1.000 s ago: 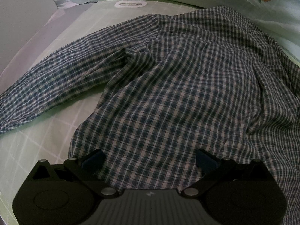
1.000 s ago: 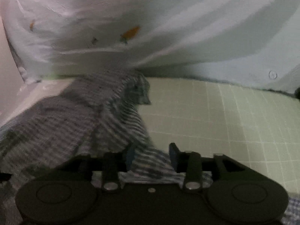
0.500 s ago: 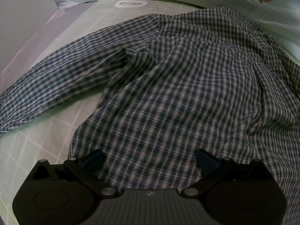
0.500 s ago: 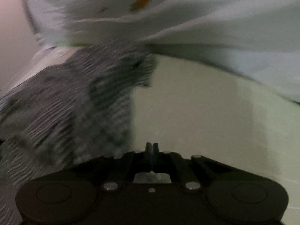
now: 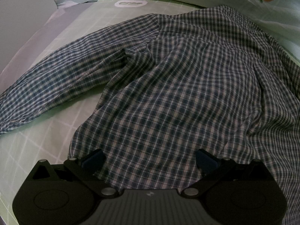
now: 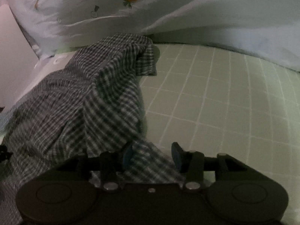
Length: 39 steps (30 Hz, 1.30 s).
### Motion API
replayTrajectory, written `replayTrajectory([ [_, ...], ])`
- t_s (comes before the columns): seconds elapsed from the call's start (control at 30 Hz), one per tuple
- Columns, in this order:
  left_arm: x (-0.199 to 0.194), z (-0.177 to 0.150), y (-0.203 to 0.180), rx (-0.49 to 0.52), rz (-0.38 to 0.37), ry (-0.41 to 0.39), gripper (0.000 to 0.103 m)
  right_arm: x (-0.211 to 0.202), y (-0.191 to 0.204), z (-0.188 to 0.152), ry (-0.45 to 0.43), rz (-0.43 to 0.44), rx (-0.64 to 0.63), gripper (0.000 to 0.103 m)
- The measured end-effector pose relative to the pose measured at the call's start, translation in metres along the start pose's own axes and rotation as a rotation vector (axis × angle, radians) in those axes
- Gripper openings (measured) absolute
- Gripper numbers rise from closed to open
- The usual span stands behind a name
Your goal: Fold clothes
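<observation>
We see the checked shirt (image 5: 168, 97) spread over the green gridded surface (image 5: 33, 142), its long sleeve (image 5: 61, 82) stretched away from the shirt's body toward the surface's pale edge. Behind the shirt hangs a white sheet with carrot prints (image 6: 206, 13). Our left gripper (image 5: 150, 158) hovers over the shirt's near hem with its fingers (image 5: 93, 157) spread wide, cloth lying under the gap but nothing clamped. Our right gripper (image 6: 152, 154) sits at the shirt's other side, where the fabric bunches into a raised fold; its fingers (image 6: 177, 153) are opening, partly apart, with a strip of the shirt's hem lying between them and the far pad clear of the cloth.
</observation>
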<state>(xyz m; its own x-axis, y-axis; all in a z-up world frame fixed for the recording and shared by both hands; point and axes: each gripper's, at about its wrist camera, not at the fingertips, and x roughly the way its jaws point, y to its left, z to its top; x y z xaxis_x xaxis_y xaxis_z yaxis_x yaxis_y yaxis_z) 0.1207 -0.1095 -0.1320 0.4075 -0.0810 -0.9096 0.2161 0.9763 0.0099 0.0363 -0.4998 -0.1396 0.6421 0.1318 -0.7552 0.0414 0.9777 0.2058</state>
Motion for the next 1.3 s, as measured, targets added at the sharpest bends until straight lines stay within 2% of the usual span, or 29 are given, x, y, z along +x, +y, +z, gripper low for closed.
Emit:
replayTrajectory([
  [0.03, 0.000, 0.000, 0.000, 0.001, 0.000, 0.000, 0.103, -0.001, 0.001, 0.000, 0.000, 0.008, -0.009, 0.032],
  [0.07, 0.001, 0.000, 0.000, 0.001, -0.001, 0.000, 0.103, -0.002, 0.001, 0.000, -0.001, 0.017, -0.019, 0.013],
  [0.13, 0.001, 0.001, 0.000, 0.004, -0.002, 0.001, 0.103, 0.001, 0.004, 0.002, 0.002, 0.002, -0.050, 0.003],
  [0.27, 0.001, 0.001, 0.000, 0.004, -0.002, -0.002, 0.103, -0.005, 0.001, 0.009, -0.044, -0.071, -0.080, 0.001],
  [0.33, 0.001, 0.000, -0.001, 0.003, -0.002, -0.005, 0.103, -0.012, -0.014, 0.018, -0.095, -0.167, -0.038, 0.001],
  [0.43, 0.002, 0.000, -0.001, 0.003, -0.001, -0.006, 0.103, -0.026, -0.050, 0.030, -0.172, -0.325, 0.114, 0.001],
  [0.53, 0.002, 0.000, -0.002, 0.003, -0.001, -0.007, 0.103, -0.039, -0.077, 0.034, -0.199, -0.427, 0.204, 0.007],
  [0.57, 0.002, 0.000, -0.001, 0.003, -0.001, -0.007, 0.103, -0.044, -0.080, 0.032, -0.205, -0.465, 0.204, 0.023],
  [0.63, 0.002, 0.000, -0.001, 0.001, -0.001, -0.010, 0.103, -0.057, -0.085, 0.025, -0.224, -0.540, 0.214, 0.049],
  [0.73, 0.002, -0.001, -0.001, 0.000, 0.000, -0.015, 0.103, -0.090, -0.093, -0.002, -0.261, -0.608, 0.309, 0.049],
  [0.83, 0.001, -0.002, 0.000, -0.003, 0.001, -0.022, 0.103, -0.126, -0.095, -0.047, -0.268, -0.697, 0.418, 0.059],
  [0.97, 0.000, -0.006, 0.000, -0.003, 0.000, -0.042, 0.103, -0.158, -0.089, -0.112, -0.215, -0.786, 0.531, 0.070],
  [1.1, 0.000, -0.009, -0.001, 0.001, -0.002, -0.061, 0.103, -0.177, -0.091, -0.162, -0.150, -0.888, 0.605, 0.075],
  [1.2, 0.000, -0.009, 0.000, 0.007, -0.006, -0.059, 0.103, -0.177, -0.098, -0.180, -0.135, -0.911, 0.642, 0.081],
  [1.3, -0.007, -0.009, 0.005, -0.024, 0.005, -0.065, 0.103, -0.174, -0.109, -0.183, -0.156, -0.863, 0.678, 0.081],
])
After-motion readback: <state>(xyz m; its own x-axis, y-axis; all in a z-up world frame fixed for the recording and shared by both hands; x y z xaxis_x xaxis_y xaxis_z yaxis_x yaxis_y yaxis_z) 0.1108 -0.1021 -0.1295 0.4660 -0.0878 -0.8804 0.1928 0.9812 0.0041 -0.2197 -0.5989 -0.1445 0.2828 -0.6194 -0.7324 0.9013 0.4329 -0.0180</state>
